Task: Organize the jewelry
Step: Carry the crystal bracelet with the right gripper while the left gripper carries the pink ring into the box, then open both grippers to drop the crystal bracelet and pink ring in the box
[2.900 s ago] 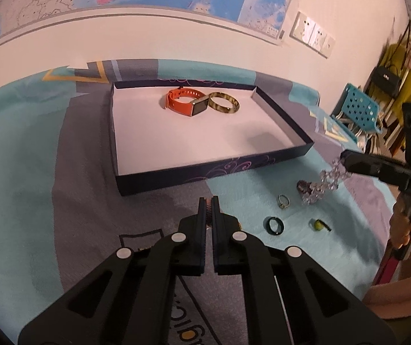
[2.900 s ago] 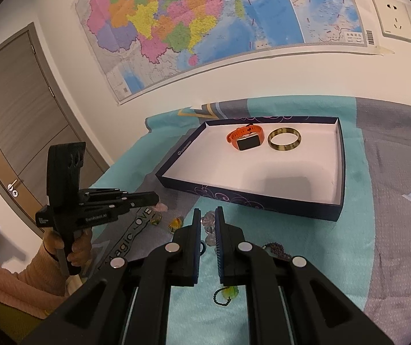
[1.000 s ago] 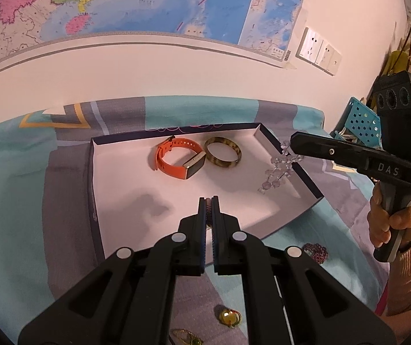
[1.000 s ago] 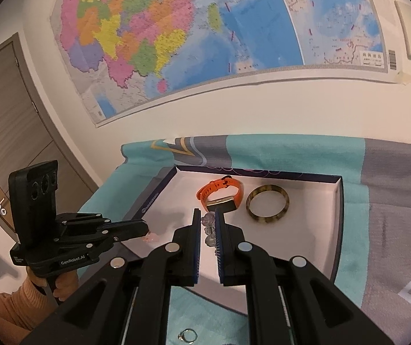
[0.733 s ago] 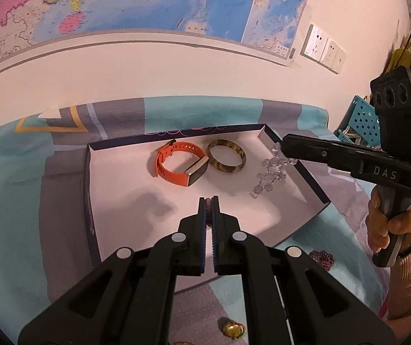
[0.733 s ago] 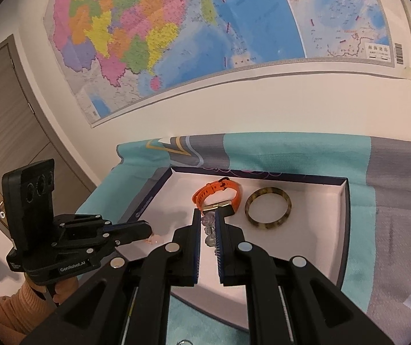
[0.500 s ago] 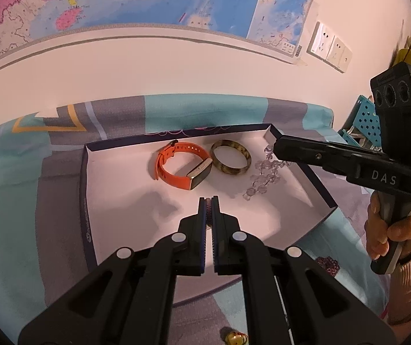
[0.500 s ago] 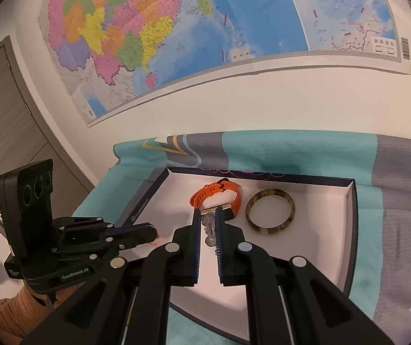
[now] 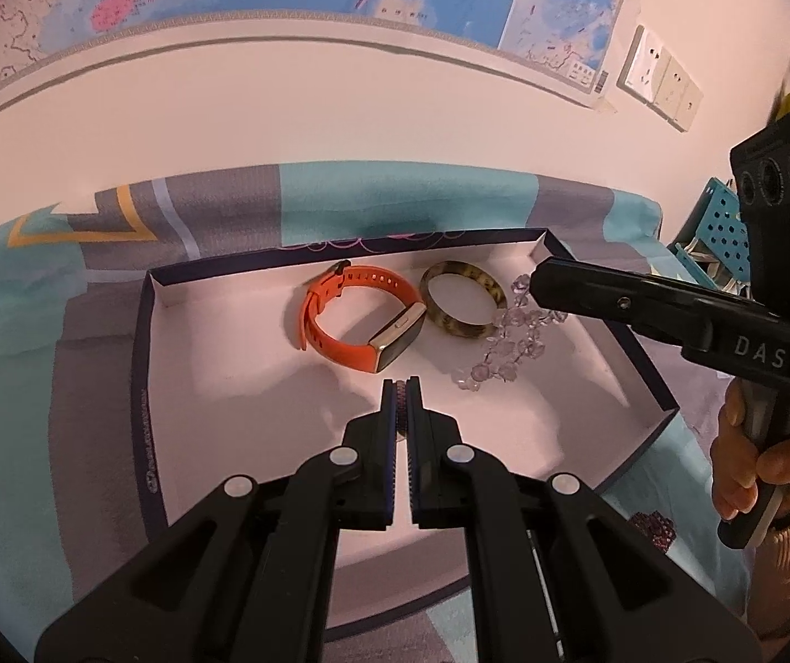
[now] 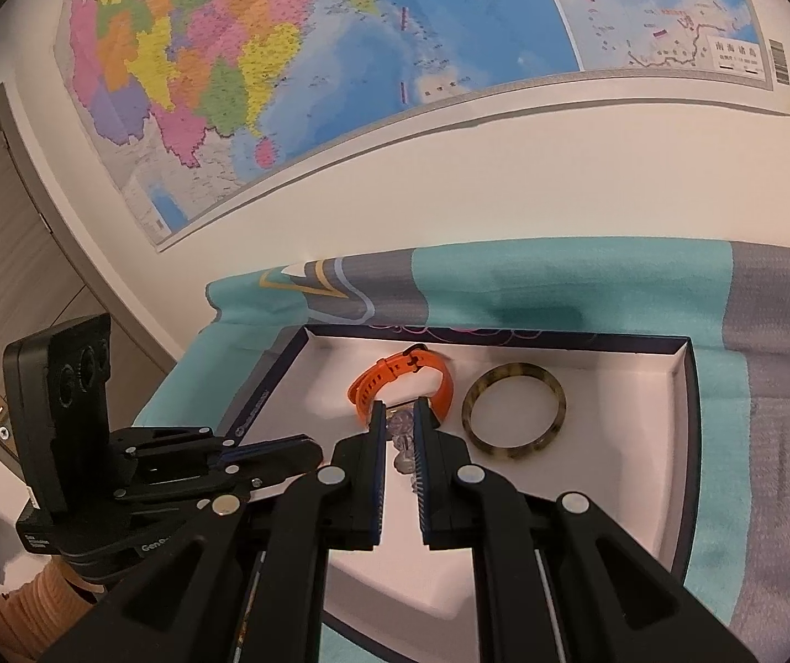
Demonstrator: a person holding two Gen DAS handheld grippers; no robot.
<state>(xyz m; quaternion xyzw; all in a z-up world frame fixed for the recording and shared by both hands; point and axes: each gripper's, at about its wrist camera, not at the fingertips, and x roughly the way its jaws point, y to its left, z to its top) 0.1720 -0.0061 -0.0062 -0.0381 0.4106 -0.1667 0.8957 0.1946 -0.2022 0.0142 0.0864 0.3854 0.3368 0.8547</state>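
A dark-rimmed white tray (image 9: 141, 387) (image 10: 688, 414) lies on the teal and grey cloth. In it sit an orange watch band (image 9: 356, 320) (image 10: 439, 381) and a tortoiseshell bangle (image 9: 461, 298) (image 10: 514, 414). My right gripper (image 9: 536, 282) (image 10: 398, 409) is shut on a clear crystal bead bracelet (image 9: 505, 342) (image 10: 403, 431), which dangles just right of the bangle, its lower end at the tray floor. My left gripper (image 9: 401, 387) (image 10: 315, 450) hovers over the tray's middle, shut on a small purplish piece that shows only as a sliver between the pads.
A purple bead piece (image 9: 652, 530) lies on the cloth right of the tray. A person's hand (image 9: 754, 453) grips the right tool. A map-covered wall with sockets (image 9: 660, 83) stands behind; a blue chair (image 9: 721, 237) is at right and a door (image 10: 8, 221) at left.
Both grippers have moved forward and slightly down over the tray. The crystal bracelet has swung left from the tray's right wall to beside the bangle, and hangs lower.
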